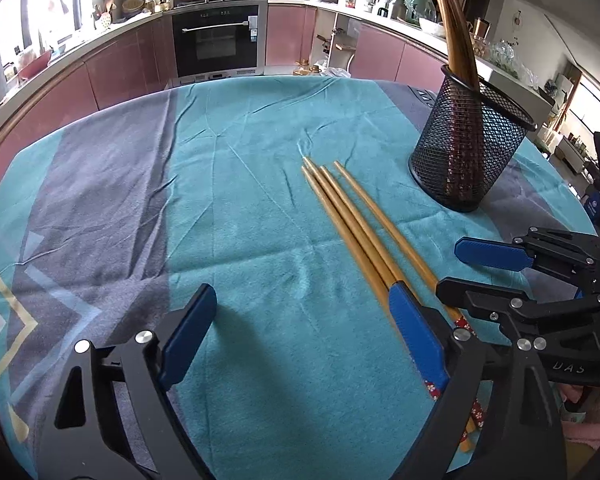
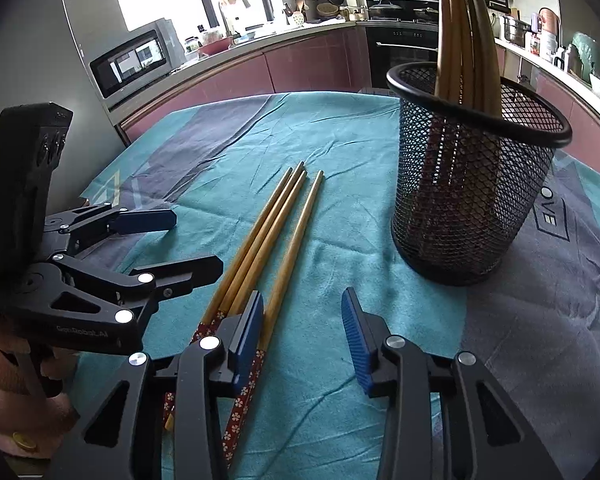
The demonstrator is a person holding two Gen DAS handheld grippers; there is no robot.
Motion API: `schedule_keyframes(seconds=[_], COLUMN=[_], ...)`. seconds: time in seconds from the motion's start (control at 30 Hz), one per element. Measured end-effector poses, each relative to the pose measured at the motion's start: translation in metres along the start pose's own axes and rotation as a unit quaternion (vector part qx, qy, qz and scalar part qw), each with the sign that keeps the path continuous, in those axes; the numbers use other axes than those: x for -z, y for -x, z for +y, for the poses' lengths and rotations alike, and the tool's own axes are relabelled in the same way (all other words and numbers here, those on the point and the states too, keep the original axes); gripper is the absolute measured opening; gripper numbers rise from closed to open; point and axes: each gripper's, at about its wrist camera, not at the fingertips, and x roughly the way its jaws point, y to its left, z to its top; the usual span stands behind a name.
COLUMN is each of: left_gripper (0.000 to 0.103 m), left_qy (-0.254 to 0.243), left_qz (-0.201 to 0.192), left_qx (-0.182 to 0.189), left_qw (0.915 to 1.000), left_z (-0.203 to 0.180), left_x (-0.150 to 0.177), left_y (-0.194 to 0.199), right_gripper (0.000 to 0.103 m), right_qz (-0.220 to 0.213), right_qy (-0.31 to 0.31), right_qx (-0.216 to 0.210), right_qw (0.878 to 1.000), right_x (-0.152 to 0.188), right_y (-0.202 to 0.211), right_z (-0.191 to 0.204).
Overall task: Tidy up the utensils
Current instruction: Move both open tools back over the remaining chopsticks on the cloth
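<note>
Four loose wooden chopsticks with red flower-patterned handle ends lie side by side on the teal and grey-purple patterned tablecloth, near the middle of both views, their thin tips pointing toward the top of the frame and their handle ends running down under the gripper fingers. In the left wrist view the black left gripper with blue finger pads fills the bottom of the frame with its jaws spread wide and nothing between them; its right-hand finger sits over the chopstick handles. The black right gripper with blue finger pads is likewise spread apart and holds nothing; in its own view its left-hand finger lies over the handle ends, and the left gripper shows at the left edge. The black wire-mesh cylindrical holder stands upright on the cloth at the right of both frames, apart from the loose sticks. Several more brown chopsticks stand inside it, leaning and rising well above its rim.
</note>
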Motion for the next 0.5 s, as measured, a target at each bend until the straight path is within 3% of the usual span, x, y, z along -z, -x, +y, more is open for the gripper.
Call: schedule_keyframes(seconds=[0.33,0.5], left_gripper=[0.085,0.077], left_qy=[-0.013,-0.023], left_qz=[0.008,0.010], left_qx=[-0.008,-0.019], left_qw=[0.9999,0.9995], left_z=[-0.0073,-0.0070], left_x=[-0.0045,-0.0027], left_y=[-0.0087,-0.0082], right_gripper=[0.038,0.038], right_qz=[0.002,0.002], right_qy=[-0.001,0.000], right_qx=[-0.004,-0.002], right_qw=[1.000,1.000], right_x=[-0.0003,-0.0009], right_y=[0.0002,-0.0001], right_z=[-0.0018,-0.0017])
